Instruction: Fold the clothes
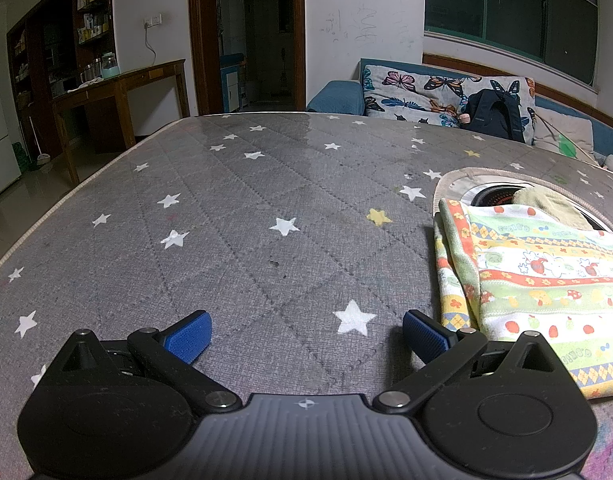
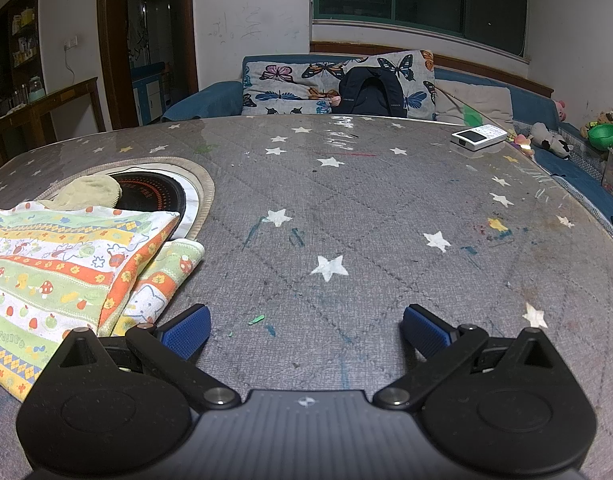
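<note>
A striped, cartoon-printed cloth (image 1: pixel 546 280) lies folded flat on the grey star-patterned table, at the right in the left wrist view and at the left in the right wrist view (image 2: pixel 62 268). A lower layer of it sticks out along one side (image 2: pixel 166 280). My left gripper (image 1: pixel 306 336) is open and empty, just left of the cloth. My right gripper (image 2: pixel 306 330) is open and empty, just right of the cloth. Neither touches it.
A round inset cooker (image 2: pixel 154 196) with a beige rag (image 2: pixel 90 192) on it lies behind the cloth. A white device (image 2: pixel 480 136) sits at the table's far right. A sofa (image 2: pixel 210 100) with a dark backpack (image 2: pixel 370 92) stands beyond the table edge.
</note>
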### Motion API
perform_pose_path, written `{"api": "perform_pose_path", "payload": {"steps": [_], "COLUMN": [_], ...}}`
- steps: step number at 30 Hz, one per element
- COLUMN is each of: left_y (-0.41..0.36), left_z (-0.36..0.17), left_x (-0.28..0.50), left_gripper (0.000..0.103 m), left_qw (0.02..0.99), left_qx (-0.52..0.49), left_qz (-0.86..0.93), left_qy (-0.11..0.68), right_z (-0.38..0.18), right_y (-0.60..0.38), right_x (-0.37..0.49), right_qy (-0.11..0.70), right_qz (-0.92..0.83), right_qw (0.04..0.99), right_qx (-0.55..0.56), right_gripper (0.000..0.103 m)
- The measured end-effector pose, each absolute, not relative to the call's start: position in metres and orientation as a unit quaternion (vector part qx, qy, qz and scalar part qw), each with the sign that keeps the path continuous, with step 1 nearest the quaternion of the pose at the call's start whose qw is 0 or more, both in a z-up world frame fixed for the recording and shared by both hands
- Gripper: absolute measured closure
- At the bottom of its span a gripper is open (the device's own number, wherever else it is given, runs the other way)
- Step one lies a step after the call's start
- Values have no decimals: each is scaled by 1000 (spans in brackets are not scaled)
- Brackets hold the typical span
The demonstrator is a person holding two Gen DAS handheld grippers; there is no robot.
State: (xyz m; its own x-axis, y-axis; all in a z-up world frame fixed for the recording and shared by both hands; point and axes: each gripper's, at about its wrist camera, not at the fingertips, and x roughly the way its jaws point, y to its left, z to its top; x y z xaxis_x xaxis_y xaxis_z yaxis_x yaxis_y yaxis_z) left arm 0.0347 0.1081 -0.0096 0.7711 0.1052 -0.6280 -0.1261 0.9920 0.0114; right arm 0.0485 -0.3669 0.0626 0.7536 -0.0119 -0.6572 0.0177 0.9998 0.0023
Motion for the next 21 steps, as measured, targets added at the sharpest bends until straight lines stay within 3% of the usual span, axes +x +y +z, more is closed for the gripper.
{"api": "perform_pose_path", "payload": {"steps": [21], "left_y": [114], "left_z": [-10], "left_x": [32], "left_gripper": [0], "left_qw": [941], "left_qx": [-16], "left_qz": [62], "left_qy": [333], "right_z": [63], "right_y": [-367], "right_x": [48], "right_qy": [351], "right_qz": [-8], "right_qw": [936], "right_qx": [4], "right_gripper": [0]}}
